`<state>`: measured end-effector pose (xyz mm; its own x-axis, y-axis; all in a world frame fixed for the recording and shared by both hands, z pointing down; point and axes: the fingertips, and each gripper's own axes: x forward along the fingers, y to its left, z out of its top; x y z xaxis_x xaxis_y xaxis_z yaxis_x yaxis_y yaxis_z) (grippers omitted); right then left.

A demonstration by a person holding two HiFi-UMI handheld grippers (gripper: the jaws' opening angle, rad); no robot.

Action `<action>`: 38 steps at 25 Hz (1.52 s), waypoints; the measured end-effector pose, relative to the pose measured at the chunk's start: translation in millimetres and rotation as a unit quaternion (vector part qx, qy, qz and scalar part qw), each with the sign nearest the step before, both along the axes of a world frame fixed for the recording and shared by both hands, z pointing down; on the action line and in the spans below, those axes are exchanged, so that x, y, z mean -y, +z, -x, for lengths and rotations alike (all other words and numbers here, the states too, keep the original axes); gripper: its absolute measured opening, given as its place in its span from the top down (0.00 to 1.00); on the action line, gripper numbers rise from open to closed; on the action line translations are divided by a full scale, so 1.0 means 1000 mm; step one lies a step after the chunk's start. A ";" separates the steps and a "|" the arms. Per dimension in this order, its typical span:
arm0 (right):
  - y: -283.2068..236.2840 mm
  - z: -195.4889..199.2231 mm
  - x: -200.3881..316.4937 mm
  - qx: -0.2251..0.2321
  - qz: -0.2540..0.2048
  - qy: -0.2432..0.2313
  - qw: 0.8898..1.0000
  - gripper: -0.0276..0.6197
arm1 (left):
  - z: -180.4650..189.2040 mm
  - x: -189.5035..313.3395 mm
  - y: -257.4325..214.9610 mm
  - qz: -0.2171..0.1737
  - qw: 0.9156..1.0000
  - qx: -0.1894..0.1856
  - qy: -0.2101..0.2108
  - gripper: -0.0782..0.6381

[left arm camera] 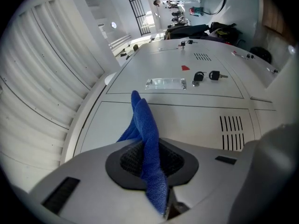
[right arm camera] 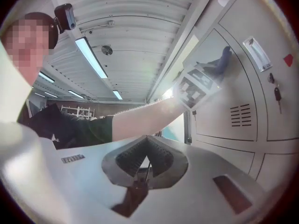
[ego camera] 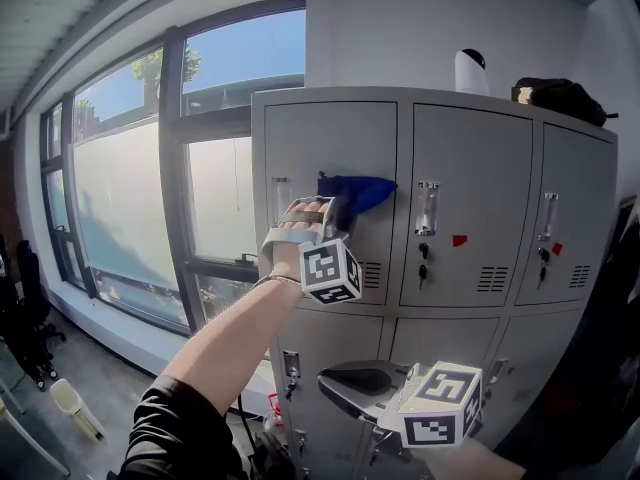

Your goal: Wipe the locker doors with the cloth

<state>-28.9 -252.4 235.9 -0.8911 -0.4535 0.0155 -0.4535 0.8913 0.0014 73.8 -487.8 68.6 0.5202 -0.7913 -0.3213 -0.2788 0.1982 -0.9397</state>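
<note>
Two grippers are showing: we are clamping the blue cloth (ego camera: 365, 190) in the left gripper (ego camera: 335, 213) at the upper-left locker door (ego camera: 330, 138); the right gripper (ego camera: 352, 378) is hanging below that door, jaws together, empty.

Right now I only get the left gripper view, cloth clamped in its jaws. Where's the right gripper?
Observer: The right gripper is low, in front of the bottom locker doors, well below the cloth.
Operator: Holding anything?
Observer: No. The right gripper view shows its jaws shut with nothing between them.
</note>
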 end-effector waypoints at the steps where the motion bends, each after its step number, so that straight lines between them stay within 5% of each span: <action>1: -0.005 0.000 -0.003 0.001 -0.004 -0.003 1.000 0.95 | -0.003 -0.001 0.001 0.000 1.000 0.001 0.002 0.81; 15: -0.018 0.017 -0.025 -0.001 -0.028 -0.030 0.999 0.95 | -0.041 -0.016 0.059 0.011 0.995 0.099 0.017 0.81; 28: 0.000 0.027 -0.021 -0.005 -0.013 -0.046 0.999 0.95 | 0.106 0.022 0.003 0.011 0.995 -0.030 -0.099 0.81; 38: 0.008 0.023 -0.014 0.002 -0.001 -0.047 0.999 0.95 | 0.076 0.028 0.043 0.043 0.997 -0.026 -0.063 0.81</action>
<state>-52.2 -238.6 243.8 -0.9298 -0.3680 0.0116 -0.3680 0.9298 0.0027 -2.2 -516.2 111.1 0.4004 -0.8746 -0.2735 -0.3050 0.1542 -0.9398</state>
